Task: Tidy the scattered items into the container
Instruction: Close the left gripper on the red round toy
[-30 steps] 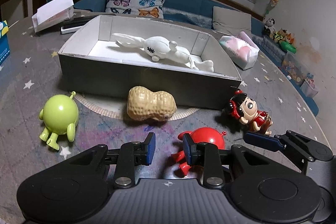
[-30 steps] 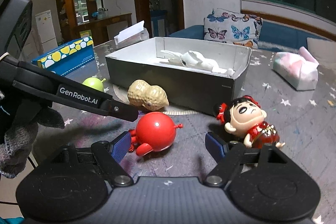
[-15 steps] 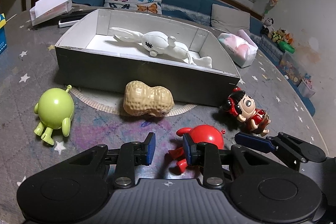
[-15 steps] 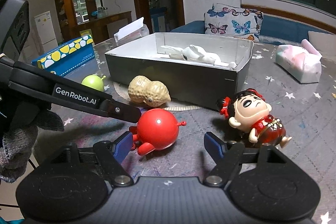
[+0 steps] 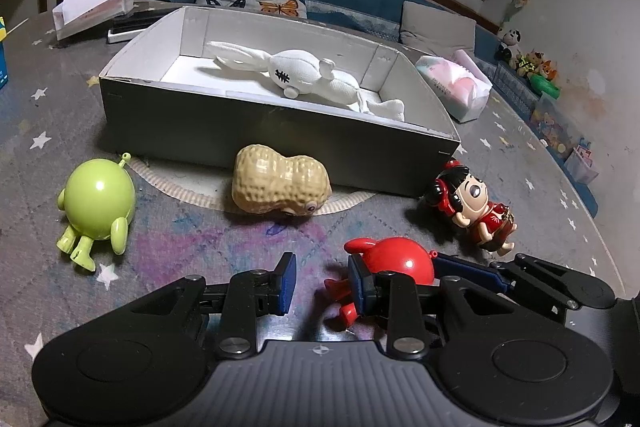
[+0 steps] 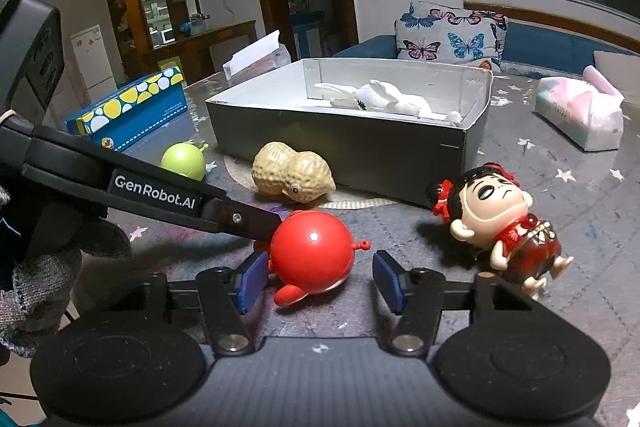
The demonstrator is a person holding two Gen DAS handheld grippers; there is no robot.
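The glossy red round toy (image 6: 312, 253), stubby-limbed, lies on the bench between the right gripper's (image 6: 316, 281) spread fingers; the left gripper's (image 5: 322, 283) fingers stand parted, empty

In the left wrist view the red round toy (image 5: 400, 261) is partly covered by the left gripper's (image 5: 322, 283) right finger, so its lower body cannot be seen. The white plush rabbit's (image 5: 304, 75) underside is hidden behind the box's (image 5: 256, 131) near wall. The shelf figures (image 5: 528, 63) at far right are too small to identify, perhaps soft toys. In the right wrist view the green round toy (image 6: 184, 161) is partly behind the other gripper's arm.
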